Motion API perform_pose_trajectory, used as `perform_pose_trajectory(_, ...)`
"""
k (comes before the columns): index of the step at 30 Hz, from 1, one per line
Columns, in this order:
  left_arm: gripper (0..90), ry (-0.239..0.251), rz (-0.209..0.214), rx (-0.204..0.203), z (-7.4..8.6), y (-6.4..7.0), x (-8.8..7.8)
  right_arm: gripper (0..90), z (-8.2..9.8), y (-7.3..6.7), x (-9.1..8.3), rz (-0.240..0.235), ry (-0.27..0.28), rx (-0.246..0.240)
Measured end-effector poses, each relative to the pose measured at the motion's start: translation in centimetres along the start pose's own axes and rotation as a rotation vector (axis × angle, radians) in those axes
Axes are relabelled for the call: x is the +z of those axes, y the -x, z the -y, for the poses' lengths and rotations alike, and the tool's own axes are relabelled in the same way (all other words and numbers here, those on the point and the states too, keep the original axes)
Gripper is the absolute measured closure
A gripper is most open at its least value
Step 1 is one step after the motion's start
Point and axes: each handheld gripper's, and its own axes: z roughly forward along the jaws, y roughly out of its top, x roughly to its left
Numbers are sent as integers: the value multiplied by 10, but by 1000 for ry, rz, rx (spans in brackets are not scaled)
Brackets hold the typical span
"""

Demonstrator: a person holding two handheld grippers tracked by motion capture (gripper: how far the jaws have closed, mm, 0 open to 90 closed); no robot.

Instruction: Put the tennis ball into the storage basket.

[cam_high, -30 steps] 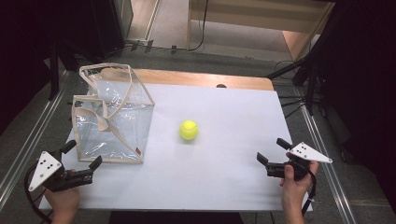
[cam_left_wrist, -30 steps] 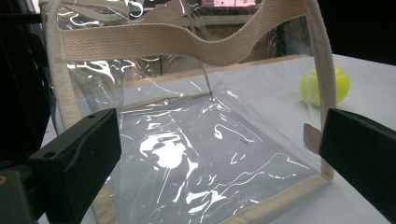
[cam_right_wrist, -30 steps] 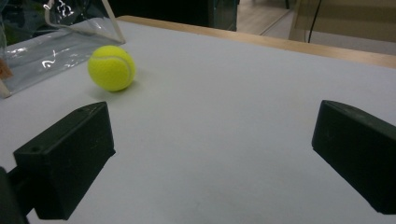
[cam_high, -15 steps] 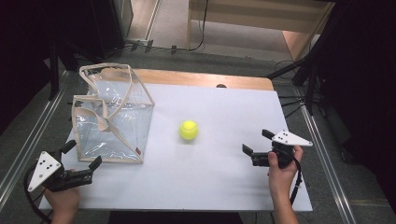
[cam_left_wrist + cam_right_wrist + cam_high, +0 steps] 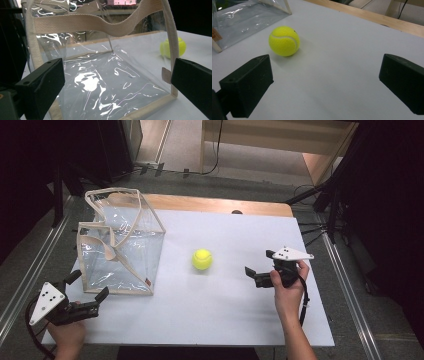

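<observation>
At lower left of the high view your left gripper (image 5: 86, 291) sits wide apart, just before the clear bag (image 5: 120, 245), whose small orange label is too blurred to read. The tennis ball (image 5: 202, 259) rests mid-frame on the white surface (image 5: 210, 310); right of it, your right gripper (image 5: 260, 270) gapes wide, empty, pointing at the ball.

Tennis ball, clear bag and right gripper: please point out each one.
tennis ball (image 5: 202, 259), high view, middle of the ball.
clear bag (image 5: 120, 260), high view, front clear wall.
right gripper (image 5: 259, 270), high view, midway between its jaws.
</observation>
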Motion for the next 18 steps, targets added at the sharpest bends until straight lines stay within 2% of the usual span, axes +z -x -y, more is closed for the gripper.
perform_pose_trajectory(6, 0, -6, 2, 3, 0, 1, 0, 0, -12, -4, 16, -27, -22, -12)
perform_pose_trajectory(10, 0, -4, 3, 4, 0, 1, 0, 0, -22, -10, 27, -43, -54, -50)
perform_pose_trajectory(15, 0, -3, 4, 2, 0, 1, 0, 0, -35, -16, 39, -73, -86, -74)
perform_pose_trajectory(18, 0, -3, 5, 4, 0, 1, 0, 0, -42, -21, 45, -74, -113, -96)
